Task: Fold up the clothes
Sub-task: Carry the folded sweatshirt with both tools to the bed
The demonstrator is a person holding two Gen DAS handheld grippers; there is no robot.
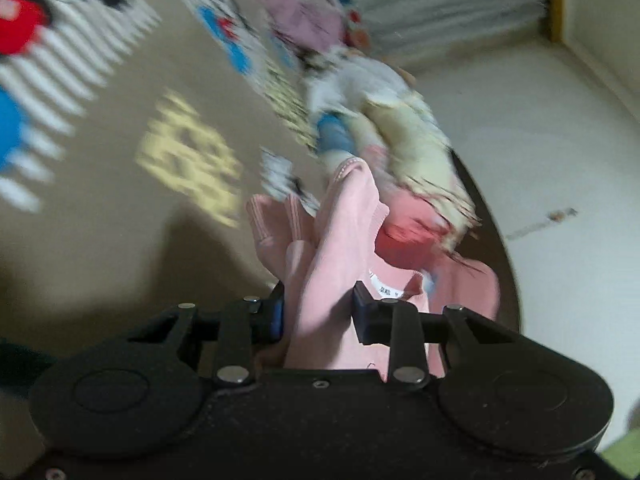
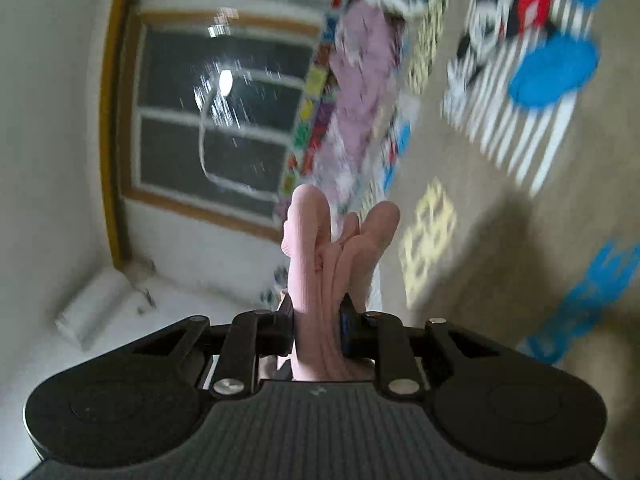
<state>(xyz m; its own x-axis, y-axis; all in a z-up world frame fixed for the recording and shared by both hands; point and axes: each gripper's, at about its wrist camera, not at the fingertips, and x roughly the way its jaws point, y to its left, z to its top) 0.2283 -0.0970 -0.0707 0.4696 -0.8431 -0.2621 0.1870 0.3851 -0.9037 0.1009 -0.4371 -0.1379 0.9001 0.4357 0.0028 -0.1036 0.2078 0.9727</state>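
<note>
Both hand-held grippers, left [image 1: 318, 312] and right [image 2: 316, 330], pinch bunched, ribbed pink garment [image 1: 340, 236]

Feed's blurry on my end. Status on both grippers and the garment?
Left gripper shut on pink garment. Right gripper shut on bunched pink fabric too. Clothes pile ahead on patterned sheet; nothing blocking.

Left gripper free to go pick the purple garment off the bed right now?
Probably not. The left gripper is shut on the pink garment, so its jaws are occupied. The purple garment lies apart across the bedspread, otherwise unobstructed.
</note>
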